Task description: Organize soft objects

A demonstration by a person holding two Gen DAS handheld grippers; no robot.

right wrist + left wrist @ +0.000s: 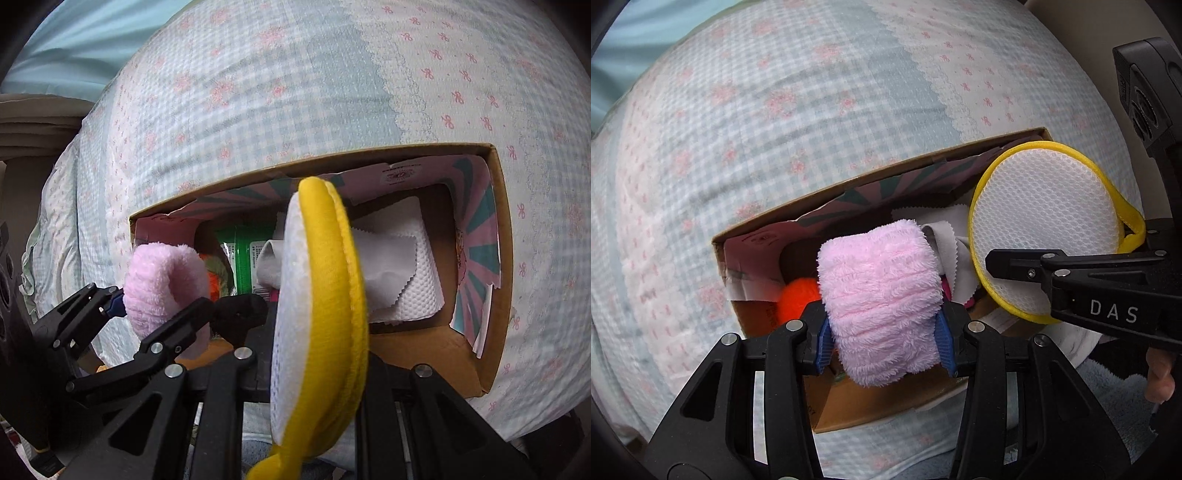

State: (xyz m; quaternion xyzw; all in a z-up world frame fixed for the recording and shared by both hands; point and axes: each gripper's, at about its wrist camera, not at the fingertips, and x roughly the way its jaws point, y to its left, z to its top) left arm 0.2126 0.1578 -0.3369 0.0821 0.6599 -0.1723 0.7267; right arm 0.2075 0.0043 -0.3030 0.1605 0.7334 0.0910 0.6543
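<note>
My left gripper [882, 332] is shut on a fluffy pink towel roll [882, 295], held over the near side of an open cardboard box [871, 177]. My right gripper [317, 369] is shut on a round white mesh sponge pad with yellow edging [321, 314], held upright over the box [495, 258]. The pad also shows in the left wrist view [1041, 218], and the pink roll in the right wrist view [166, 284]. Inside the box lie an orange fuzzy object [798, 295], white cloths [395, 258] and a green packet [240, 254].
The box rests on a bed with a pale blue checked and pink-patterned quilt [775, 110]. A light blue towel [1108, 384] lies at the near right. A beige surface [33, 122] shows past the bed's left edge.
</note>
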